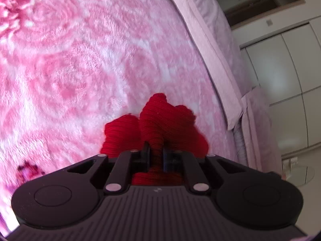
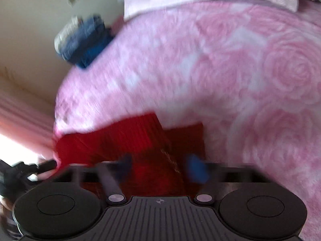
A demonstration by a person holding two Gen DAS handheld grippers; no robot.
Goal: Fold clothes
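Note:
A red knitted garment [image 1: 160, 120] lies bunched on the pink rose-patterned blanket [image 1: 80, 60]. My left gripper [image 1: 156, 152] is shut on a fold of it, and the cloth puffs out beyond the fingertips. In the blurred right wrist view the same red garment [image 2: 120, 136] lies flatter near the bed's edge, with a seam running toward the camera. My right gripper [image 2: 160, 166] hangs over it, its blue pads standing well apart with red cloth between them. I cannot make out the pads pressing on the cloth.
Pale pink pillows [image 1: 210, 40] line the bed's far edge, with white wardrobe doors [image 1: 280, 70] behind them. A pile of blue and white clothes [image 2: 86, 40] sits at the blanket's [image 2: 220, 70] far left edge. A dark blurred object [image 2: 20, 172] shows at lower left.

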